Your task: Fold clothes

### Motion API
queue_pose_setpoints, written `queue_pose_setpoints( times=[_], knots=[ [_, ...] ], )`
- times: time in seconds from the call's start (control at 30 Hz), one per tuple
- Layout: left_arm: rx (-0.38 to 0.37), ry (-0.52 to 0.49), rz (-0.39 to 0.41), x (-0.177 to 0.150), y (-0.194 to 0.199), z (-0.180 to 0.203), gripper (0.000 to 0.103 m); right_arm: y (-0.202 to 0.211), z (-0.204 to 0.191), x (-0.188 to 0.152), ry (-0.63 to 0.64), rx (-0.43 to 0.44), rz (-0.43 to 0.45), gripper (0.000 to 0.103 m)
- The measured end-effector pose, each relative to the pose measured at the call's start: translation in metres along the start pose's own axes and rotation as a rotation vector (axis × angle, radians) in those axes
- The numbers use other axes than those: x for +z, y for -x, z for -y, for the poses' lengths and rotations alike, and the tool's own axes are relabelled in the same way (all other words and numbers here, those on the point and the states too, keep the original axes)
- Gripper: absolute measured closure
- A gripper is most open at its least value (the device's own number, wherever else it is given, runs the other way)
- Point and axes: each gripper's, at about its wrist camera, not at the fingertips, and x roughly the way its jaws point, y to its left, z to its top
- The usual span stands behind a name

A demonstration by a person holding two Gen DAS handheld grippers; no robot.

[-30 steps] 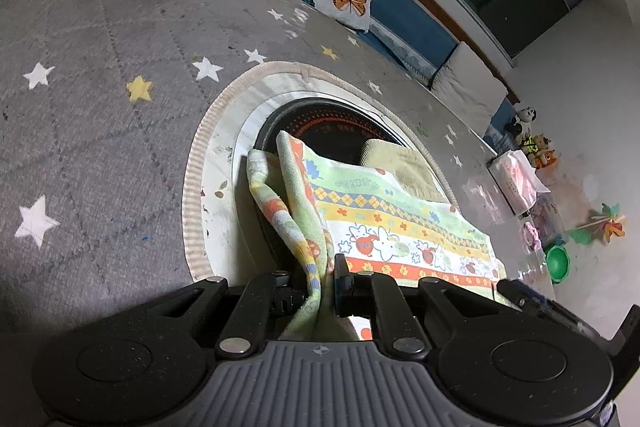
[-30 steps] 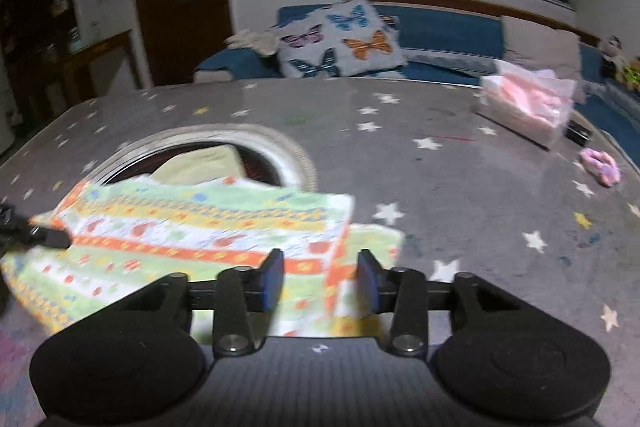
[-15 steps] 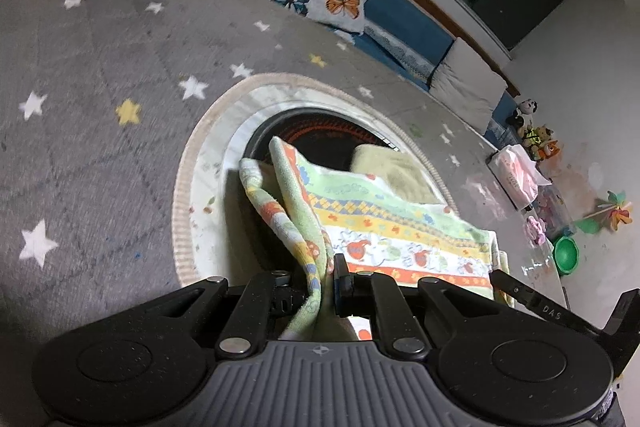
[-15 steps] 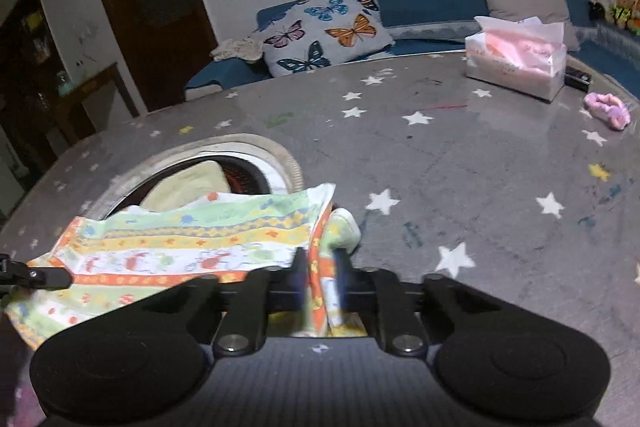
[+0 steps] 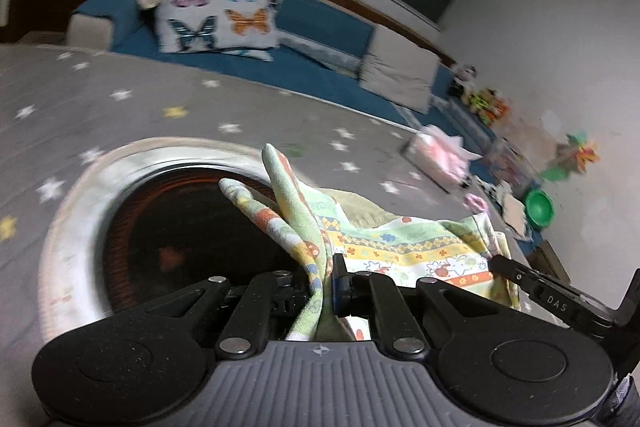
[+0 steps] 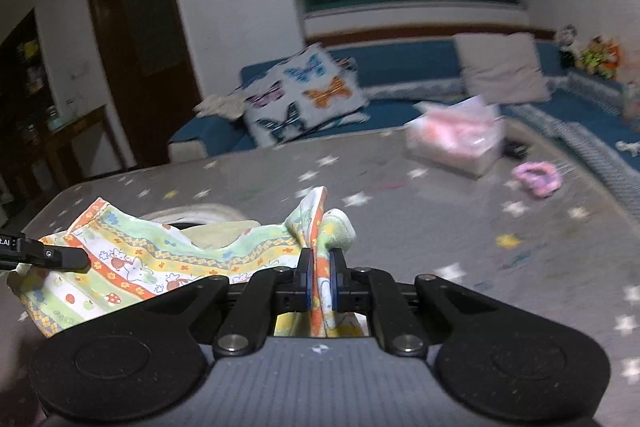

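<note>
Left wrist view: your left gripper (image 5: 323,281) is closed on a bunched corner of the patterned cloth (image 5: 404,247); two folds of it stand up past the fingers; the cloth spans rightward to your right gripper (image 5: 505,265), of which only a black finger tip shows. Seen only here: the dark round opening (image 5: 180,227) with its pale ring, set in the grey starred table (image 5: 120,99), lying under the cloth's left end; also a green bowl (image 5: 539,207) at far right. Right wrist view: your right gripper (image 6: 319,277) is clamped on the opposite corner of the cloth (image 6: 160,259), which sags between both tools above the table (image 6: 440,219); your left gripper (image 6: 48,257) enters at the left edge, cut off. Seen better here: tissue pack (image 6: 456,139), pink hair tie (image 6: 538,179), butterfly cushion (image 6: 304,95). A yellowish item (image 6: 216,233) behind the cloth is mostly hidden; both views are motion-blurred.
</note>
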Motion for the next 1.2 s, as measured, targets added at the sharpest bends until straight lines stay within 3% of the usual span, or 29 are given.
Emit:
queue_pose_setpoints(
  times=[0.3, 0.53, 0.7, 0.73, 0.77, 0.9, 1.03, 1.2],
  knots=[
    [-0.059, -0.111, -0.068, 0.006, -0.065, 0.069, 0.094, 0.024, 0.066, 0.004, -0.04, -0.155, 0.033, 0.096],
    [-0.039, -0.192, -0.123, -0.006, -0.102, 0.092, 0.093, 0.015, 0.098, -0.009, -0.077, -0.22, -0.008, 0.096],
    [0.056, -0.224, -0.165, -0.015, -0.115, 0.083, 0.081, -0.001, 0.114, -0.025, -0.098, -0.272, -0.079, 0.086],
    [0.071, -0.223, -0.167, -0.015, -0.114, 0.08, 0.072, -0.001, 0.115, -0.027, -0.1, -0.28, -0.083, 0.086],
    [0.095, -0.233, -0.154, -0.014, -0.112, 0.079, 0.065, -0.001, 0.116, -0.027, -0.099, -0.276, -0.081, 0.086],
    [0.132, -0.262, -0.096, -0.008, -0.104, 0.08, 0.063, -0.002, 0.11, -0.021, -0.093, -0.239, -0.058, 0.086],
    [0.068, -0.269, -0.103, -0.005, -0.111, 0.091, 0.065, -0.017, 0.102, -0.017, -0.108, -0.151, -0.081, 0.086],
    [0.008, -0.279, -0.14, -0.006, -0.137, 0.106, 0.07, -0.046, 0.088, -0.013, -0.098, -0.105, -0.112, 0.086]
  ],
)
